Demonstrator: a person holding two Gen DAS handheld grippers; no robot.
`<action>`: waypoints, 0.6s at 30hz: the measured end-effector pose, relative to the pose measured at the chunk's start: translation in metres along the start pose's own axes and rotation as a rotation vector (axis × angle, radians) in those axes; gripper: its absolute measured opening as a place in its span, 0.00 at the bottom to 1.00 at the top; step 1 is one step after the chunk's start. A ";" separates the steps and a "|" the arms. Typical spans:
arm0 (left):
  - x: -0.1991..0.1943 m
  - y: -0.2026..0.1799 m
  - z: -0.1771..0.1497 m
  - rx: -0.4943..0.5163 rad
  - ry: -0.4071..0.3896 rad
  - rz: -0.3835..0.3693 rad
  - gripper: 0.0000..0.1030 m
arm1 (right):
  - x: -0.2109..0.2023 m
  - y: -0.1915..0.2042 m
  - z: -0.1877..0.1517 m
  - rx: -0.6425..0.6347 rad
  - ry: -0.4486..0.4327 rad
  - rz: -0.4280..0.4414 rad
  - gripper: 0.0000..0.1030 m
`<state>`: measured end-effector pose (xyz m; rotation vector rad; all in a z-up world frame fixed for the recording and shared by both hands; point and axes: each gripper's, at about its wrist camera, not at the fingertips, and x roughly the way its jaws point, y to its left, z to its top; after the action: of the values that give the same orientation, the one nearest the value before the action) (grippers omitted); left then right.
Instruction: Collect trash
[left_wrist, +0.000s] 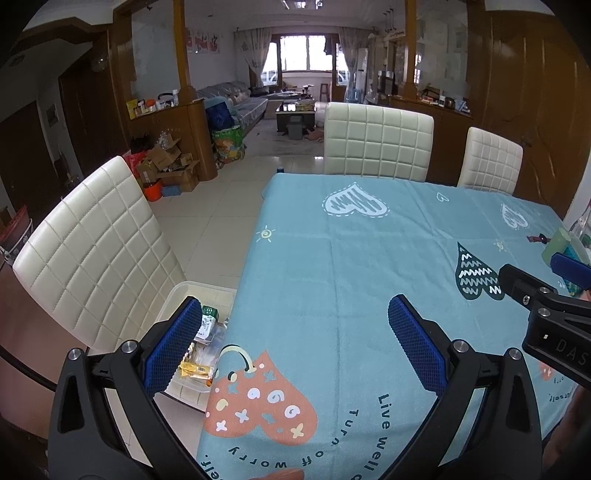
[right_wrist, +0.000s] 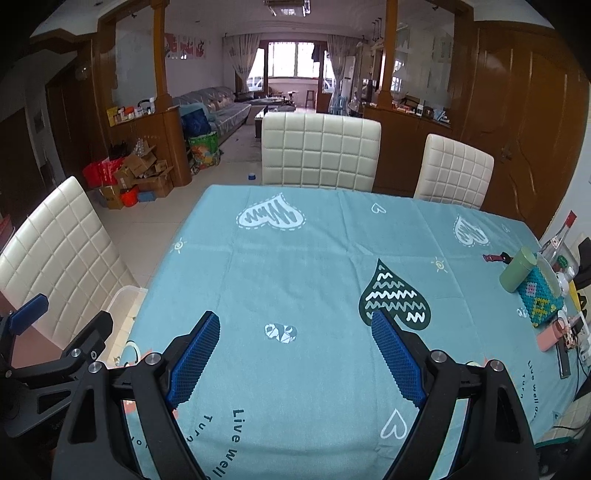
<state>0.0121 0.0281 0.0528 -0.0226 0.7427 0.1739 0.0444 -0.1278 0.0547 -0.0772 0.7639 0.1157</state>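
A clear plastic bin (left_wrist: 173, 295) sits on the seat of the white chair at the table's left side, holding wrappers and packets, among them a yellow packet (left_wrist: 195, 370) and a small carton (left_wrist: 208, 321). My left gripper (left_wrist: 295, 326) is open over the table's front left corner, its left finger above the bin, nothing between the fingers. My right gripper (right_wrist: 295, 334) is open above the blue tablecloth (right_wrist: 295, 266), holding nothing. The bin's rim (right_wrist: 125, 295) shows at the table's left edge in the right wrist view. Each gripper appears at the edge of the other's view.
White quilted chairs (left_wrist: 376, 140) stand at the far side and one (left_wrist: 96, 251) at the left. At the table's right edge are a green cylinder (right_wrist: 517, 271), a beaded box (right_wrist: 541, 299), a glass bottle (right_wrist: 557, 236), a pink object and cables. Cardboard boxes (right_wrist: 140, 173) lie on the floor.
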 end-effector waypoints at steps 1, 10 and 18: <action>-0.001 0.000 0.001 0.003 -0.004 0.005 0.96 | -0.002 0.000 0.000 0.000 -0.009 -0.003 0.80; -0.008 0.001 0.001 0.000 -0.022 -0.008 0.96 | -0.010 -0.001 0.000 0.006 -0.028 0.008 0.80; -0.009 0.003 -0.001 -0.003 0.003 0.023 0.96 | -0.007 0.007 -0.004 -0.013 -0.001 0.036 0.80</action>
<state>0.0040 0.0300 0.0582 -0.0169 0.7459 0.1973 0.0360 -0.1213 0.0563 -0.0757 0.7633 0.1544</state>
